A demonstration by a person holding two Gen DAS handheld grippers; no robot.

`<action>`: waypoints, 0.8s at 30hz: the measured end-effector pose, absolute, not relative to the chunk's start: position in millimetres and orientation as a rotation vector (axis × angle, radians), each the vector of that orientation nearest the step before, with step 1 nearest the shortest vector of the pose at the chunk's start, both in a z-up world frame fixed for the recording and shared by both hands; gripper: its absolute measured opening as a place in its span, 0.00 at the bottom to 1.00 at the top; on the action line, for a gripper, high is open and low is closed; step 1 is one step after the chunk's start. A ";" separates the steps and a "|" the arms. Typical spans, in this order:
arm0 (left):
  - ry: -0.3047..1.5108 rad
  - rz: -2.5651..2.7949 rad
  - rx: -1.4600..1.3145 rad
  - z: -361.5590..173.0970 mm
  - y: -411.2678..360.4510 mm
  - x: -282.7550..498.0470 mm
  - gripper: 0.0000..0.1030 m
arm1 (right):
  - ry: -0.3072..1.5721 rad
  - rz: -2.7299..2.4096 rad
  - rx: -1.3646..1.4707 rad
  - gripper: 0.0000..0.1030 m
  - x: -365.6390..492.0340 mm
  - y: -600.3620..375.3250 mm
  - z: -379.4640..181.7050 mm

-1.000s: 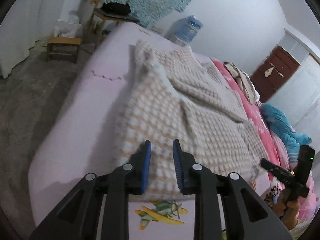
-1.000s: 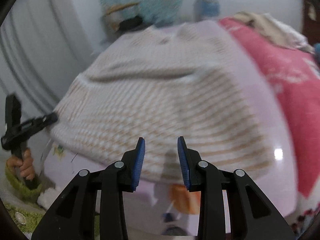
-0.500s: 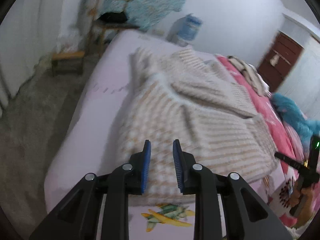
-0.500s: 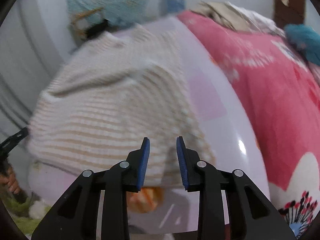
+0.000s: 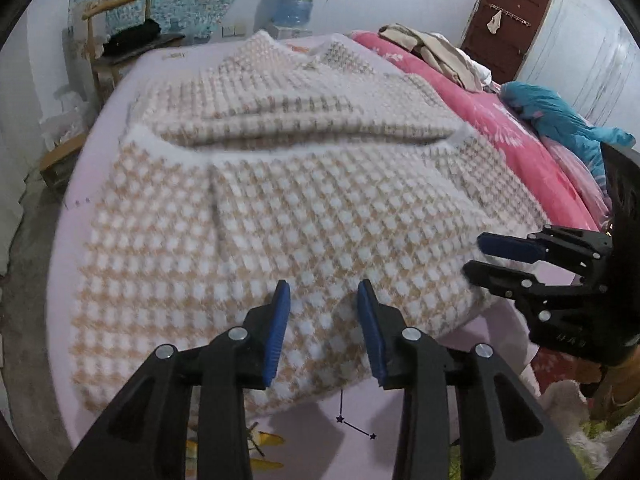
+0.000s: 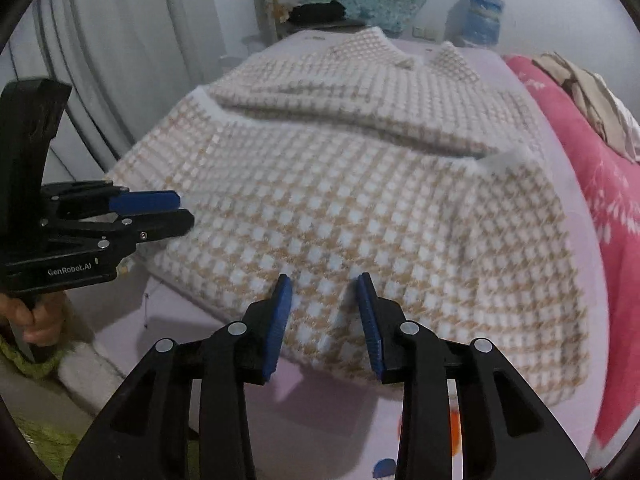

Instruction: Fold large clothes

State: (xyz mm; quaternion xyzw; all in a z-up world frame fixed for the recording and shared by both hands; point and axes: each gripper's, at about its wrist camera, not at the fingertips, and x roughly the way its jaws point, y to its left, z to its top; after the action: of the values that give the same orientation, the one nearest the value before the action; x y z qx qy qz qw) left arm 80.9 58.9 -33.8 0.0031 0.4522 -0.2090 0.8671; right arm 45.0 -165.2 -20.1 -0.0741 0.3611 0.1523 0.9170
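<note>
A large beige-and-white houndstooth coat (image 5: 280, 208) lies flat on the lilac bed sheet (image 5: 96, 128), its sleeves folded across the chest and its collar at the far end. My left gripper (image 5: 323, 292) hovers over the near hem; its jaws are opening with no cloth pinched between them. My right gripper (image 6: 323, 284) hangs over the same hem (image 6: 360, 344), jaws also opening and empty. Each gripper shows in the other's view: the right gripper (image 5: 480, 256) by the coat's right corner, the left gripper (image 6: 180, 212) by its left corner, held by a hand (image 6: 36, 320).
A pink quilt (image 5: 500, 120) covers the bed's right side, with a heap of clothes (image 5: 432, 52) and a blue garment (image 5: 560, 120) on it. Beyond the bed stand a wooden chair (image 5: 116, 28), a water bottle (image 5: 296, 0) and a brown door (image 5: 508, 20). Curtains (image 6: 120, 60) hang on the left.
Both views have swung round to face the coat squarely from the foot of the bed. The two grippers now stand close together at the near hem. The left jaws have widened.
</note>
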 end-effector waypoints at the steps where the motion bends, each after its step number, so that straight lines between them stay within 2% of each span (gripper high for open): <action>1: 0.931 -0.440 0.007 -28.3 59.1 83.2 0.33 | 0.723 0.309 -0.142 0.32 46.1 -168.8 -12.5; 4: 0.926 -0.419 -0.003 -25.5 60.1 98.6 0.36 | 0.683 0.276 -0.112 0.36 58.2 -177.1 -1.3; 8: 1.024 -0.364 -0.073 -47.1 66.2 133.2 0.36 | 0.748 0.270 -0.027 0.39 93.1 -192.8 -16.5; 13: 1.010 -0.372 -0.070 -35.1 68.1 140.0 0.37 | 0.759 0.265 -0.053 0.43 102.5 -196.0 -12.9; 20: 0.993 -0.233 -0.132 -30.2 94.5 176.2 0.56 | 0.711 0.137 0.049 0.53 125.3 -243.8 2.3; 24: 1.026 -0.234 -0.205 -43.4 105.2 190.2 0.59 | 0.778 0.103 0.121 0.57 142.4 -264.0 -14.2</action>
State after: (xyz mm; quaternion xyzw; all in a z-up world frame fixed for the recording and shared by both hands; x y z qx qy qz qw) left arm 190.2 105.2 -43.4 -0.0976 0.4887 -0.1115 0.8598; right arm 142.4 -264.0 -14.2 0.0587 0.3790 0.0500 0.9222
